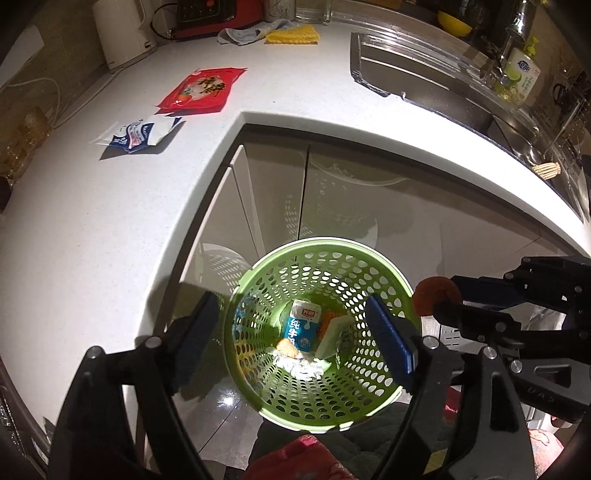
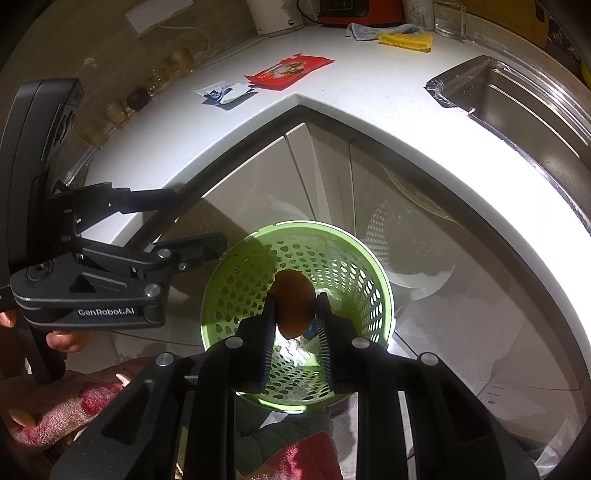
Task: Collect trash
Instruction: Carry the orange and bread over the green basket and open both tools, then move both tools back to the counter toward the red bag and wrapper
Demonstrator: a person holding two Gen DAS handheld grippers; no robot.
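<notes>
A green perforated waste basket (image 1: 369,406) stands on the floor below the counter's inner corner; it also shows in the right wrist view (image 2: 236,280). Inside lie a blue milk carton (image 1: 301,325), a white box and crumpled paper. My right gripper (image 2: 294,310) is shut on an orange-brown round piece of trash (image 2: 294,308) above the basket; the piece also shows in the left wrist view (image 1: 436,295). My left gripper (image 1: 291,332) is open and empty over the basket. A red wrapper (image 1: 201,90) and a blue-white wrapper (image 1: 140,134) lie on the white counter (image 1: 92,221).
A steel sink (image 1: 443,85) is set in the counter at right, with a dish soap bottle (image 1: 522,74). A white kettle (image 1: 118,33), a red appliance (image 1: 210,14), a cloth and a yellow sponge (image 1: 291,35) stand at the back. Cabinet doors (image 1: 280,192) are behind the basket.
</notes>
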